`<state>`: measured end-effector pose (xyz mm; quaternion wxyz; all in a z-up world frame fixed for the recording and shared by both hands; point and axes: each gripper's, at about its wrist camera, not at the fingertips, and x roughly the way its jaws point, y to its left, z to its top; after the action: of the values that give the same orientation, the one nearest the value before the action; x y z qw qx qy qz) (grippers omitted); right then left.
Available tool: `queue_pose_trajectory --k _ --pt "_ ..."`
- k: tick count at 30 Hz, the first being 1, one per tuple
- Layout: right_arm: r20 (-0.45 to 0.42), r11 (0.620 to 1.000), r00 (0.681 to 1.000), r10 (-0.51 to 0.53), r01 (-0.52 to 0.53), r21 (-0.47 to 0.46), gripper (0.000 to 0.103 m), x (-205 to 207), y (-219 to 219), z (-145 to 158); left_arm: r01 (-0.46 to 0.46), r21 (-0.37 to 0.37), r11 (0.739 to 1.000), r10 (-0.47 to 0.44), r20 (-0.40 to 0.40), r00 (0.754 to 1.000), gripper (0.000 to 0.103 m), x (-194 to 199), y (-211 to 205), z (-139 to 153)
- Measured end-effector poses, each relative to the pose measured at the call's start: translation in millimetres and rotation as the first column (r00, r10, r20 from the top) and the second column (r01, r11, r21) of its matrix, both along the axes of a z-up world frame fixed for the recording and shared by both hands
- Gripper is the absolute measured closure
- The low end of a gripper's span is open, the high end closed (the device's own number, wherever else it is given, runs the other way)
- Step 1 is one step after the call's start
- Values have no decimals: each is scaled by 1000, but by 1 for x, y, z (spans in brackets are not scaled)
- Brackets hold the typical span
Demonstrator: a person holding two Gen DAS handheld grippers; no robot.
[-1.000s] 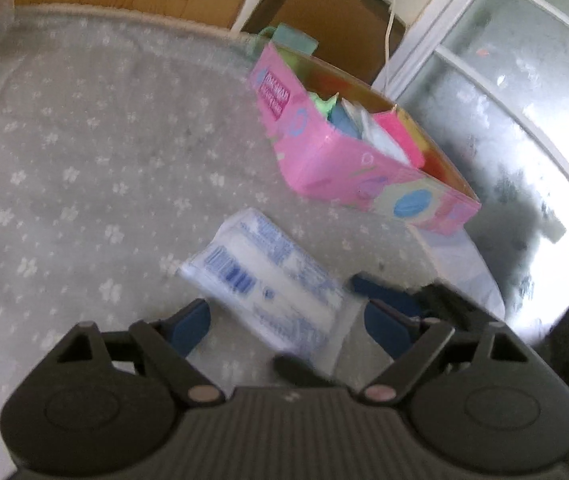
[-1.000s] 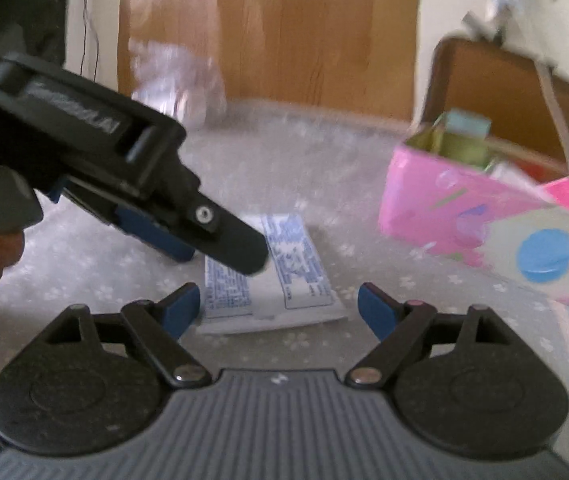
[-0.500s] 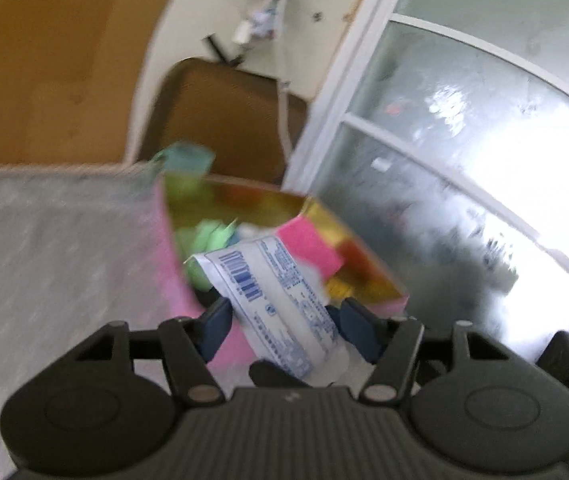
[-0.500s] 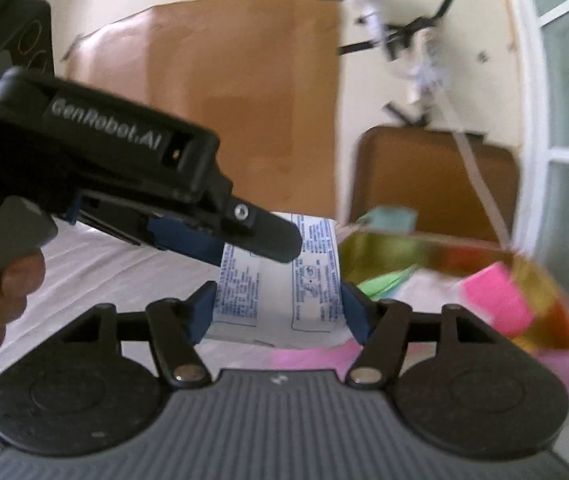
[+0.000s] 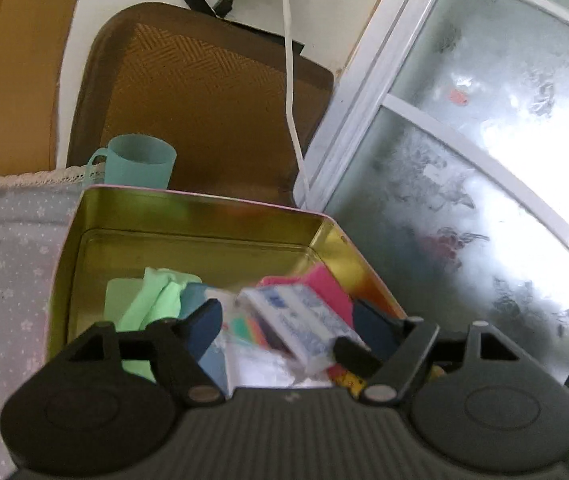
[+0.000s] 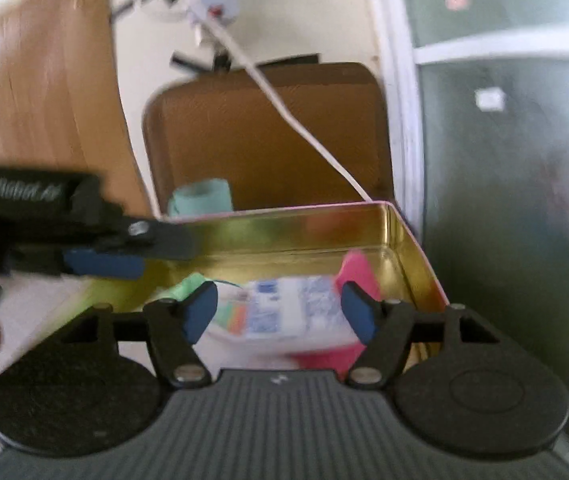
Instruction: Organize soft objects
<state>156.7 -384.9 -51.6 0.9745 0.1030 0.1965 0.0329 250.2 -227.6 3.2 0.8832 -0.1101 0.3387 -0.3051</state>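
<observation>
Soft white-and-blue packet [image 5: 300, 320] down over the open tin [image 5: 200, 236], tilted, lying on the pile inside, toward the right side. Looks light and squashy, film-wrapped, so likely slippery under hard pads; seems to dent rather than break. Best hold, by the look of it: across the short width near the middle, pads flat on the broad faces, no pinching at the crimped end where film alone would slide out.

Left gripper [image 5: 288, 324] straddling the packet, jaws opening; blue fingers [image 5: 204, 324] clear of its sides as far as can be seen, so released or very nearly. Right gripper [image 6: 280, 312] also over the tin, jaws standing fairly wide with the packet [image 6: 284, 312] between them; picture blurred, contact with the pads not clear, most likely no grip.

Around the packet: pink sponge-like piece [image 5: 324, 284] just to the right, green cloth [image 5: 156, 300] to the left, more bright bits beneath. Tin walls gold inside, far half bare.

Farther out: teal cup [image 5: 140, 162] just beyond the tin's far left corner, brown board [image 5: 204, 92] behind it, white cable [image 5: 290, 80] hanging down, frosted window [image 5: 484, 160] on the right, flowered cloth [image 5: 0, 264] on the left.
</observation>
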Motion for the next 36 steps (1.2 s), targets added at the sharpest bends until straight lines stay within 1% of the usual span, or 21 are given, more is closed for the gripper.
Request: queue_pose_trajectory --k 1,3,5,7,8,9,10,12,13,14,15,16,18,19,22,25,28,29,32,33,36 --pt "25 1000 1000 -3 2 26 34 -14 -4 -2 2 0 1000 -2 11 1000 28 -4 4 0" --pt "55 996 998 -20 15 84 38 -40 -7 -6 -19 47 999 17 49 999 28 -19 16 0" --pt "90 988 996 -27 12 155 38 -65 -9 -9 -46 85 995 41 59 997 28 -33 27 1" --pt "138 987 990 -34 11 163 38 -90 1 -8 -59 121 991 51 71 996 28 -50 33 3" --pt "162 987 986 -43 17 159 38 -105 8 -6 -70 150 986 57 90 994 27 -63 36 4" --pt "186 986 981 -56 26 163 38 -119 13 -3 -87 191 978 66 114 991 25 -78 39 6" --pt "200 982 977 -78 40 186 37 -125 19 0 -98 214 972 72 128 989 22 -91 41 8" --pt "187 965 978 -95 44 259 34 -147 31 4 -105 221 970 79 123 989 7 -117 52 12" --pt "184 960 977 -105 51 277 33 -160 38 6 -103 220 970 78 121 990 4 -131 57 14" --pt "188 958 974 -124 68 277 25 -173 47 7 -104 226 969 77 125 989 0 -145 62 16" --pt "191 961 972 -134 80 265 12 -185 57 7 -109 244 964 76 139 987 0 -162 66 17" --pt "185 965 975 -126 77 250 8 -195 67 7 -112 262 958 73 151 986 0 -175 68 17" --pt "143 968 983 -112 75 240 1 -208 82 4 -116 312 943 65 172 983 0 -203 73 16" --pt "117 967 988 -105 73 245 0 -217 89 1 -120 318 940 67 175 982 0 -214 76 15" --pt "52 967 997 -55 40 250 0 -237 100 -4 -150 336 930 90 188 978 0 -248 87 12" --pt "63 973 995 -83 67 220 0 -263 109 -2 -237 354 905 153 248 957 0 -278 98 8" --pt "84 979 990 -114 97 181 0 -281 116 -1 -309 340 888 208 302 930 0 -300 109 5" --pt "86 980 989 -123 108 169 0 -286 118 0 -325 334 885 222 310 924 0 -306 112 5" --pt "88 980 986 -139 124 156 0 -299 120 4 -348 324 880 250 308 918 0 -318 118 7" --pt "95 980 986 -137 121 159 0 -302 120 6 -365 327 872 263 317 911 0 -322 118 8" --pt "99 980 988 -122 104 168 0 -308 118 10 -431 346 833 303 366 880 0 -335 119 12"
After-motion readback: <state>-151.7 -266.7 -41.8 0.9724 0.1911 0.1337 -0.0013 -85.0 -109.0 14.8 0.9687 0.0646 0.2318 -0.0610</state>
